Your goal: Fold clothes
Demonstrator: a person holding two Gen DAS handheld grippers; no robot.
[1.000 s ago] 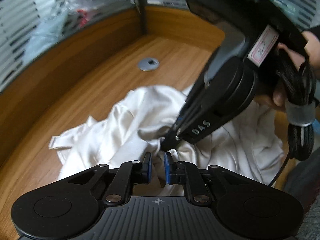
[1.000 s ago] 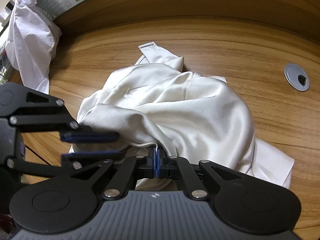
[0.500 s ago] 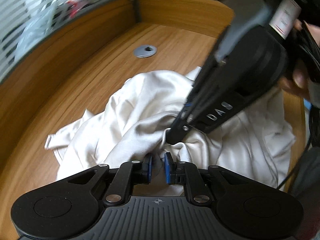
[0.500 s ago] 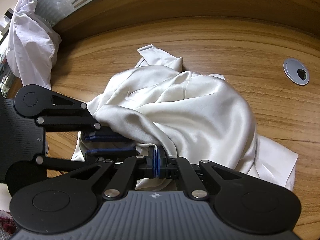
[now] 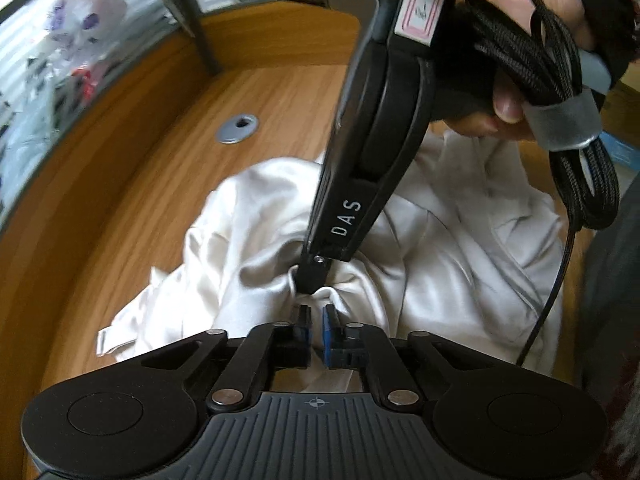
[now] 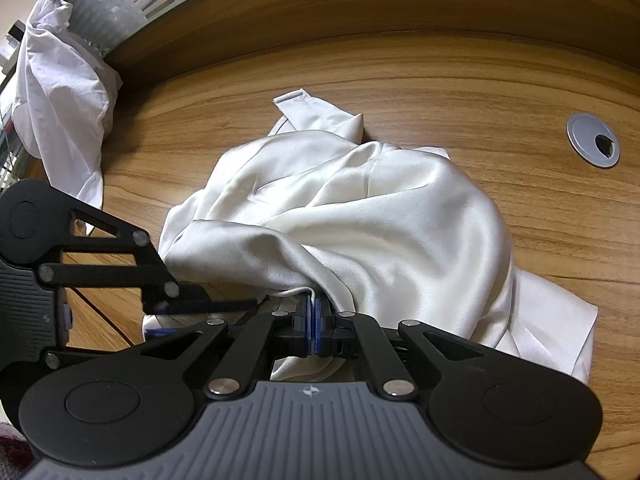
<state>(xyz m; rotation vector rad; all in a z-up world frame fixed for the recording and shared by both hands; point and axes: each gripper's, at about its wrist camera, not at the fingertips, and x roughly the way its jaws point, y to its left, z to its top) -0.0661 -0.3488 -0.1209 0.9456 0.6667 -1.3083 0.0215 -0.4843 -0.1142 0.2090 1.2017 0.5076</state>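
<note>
The right gripper (image 6: 312, 322) is closed tight, its blue pads pinching a hemmed edge of the cream satin garment (image 6: 360, 220). From that pinch the cloth rises and spreads away ahead of the gripper in a crumpled mound on the wooden table (image 6: 500, 80), with a flat corner lying out to the gripper's right and a narrow cuffed end pointing away at the far side of the heap.

The left gripper (image 5: 316, 330) has just been closing. In its own view a narrow slit is left between the blue pads, and a fold of the garment (image 5: 440, 248) sits in that slit and below it; whether the pads truly press the fold cannot be told for sure from that view, though the jaws stand nearly together. In the right wrist view the left gripper (image 6: 208, 312) comes in from the left with its fingers laid flat against the near edge of the cloth, just beside the right gripper's pinch.

In the left wrist view the right gripper (image 5: 310, 284) reaches down from above, its tip on the hem directly ahead of the left pads. A hand (image 5: 520, 52) grips its handle, beside a loop of black cable (image 5: 580, 168).

A grey grommet (image 6: 593, 146) sits in the table, well apart to the right gripper's right. A white cloth (image 6: 60, 92) hangs far to its left.
</note>
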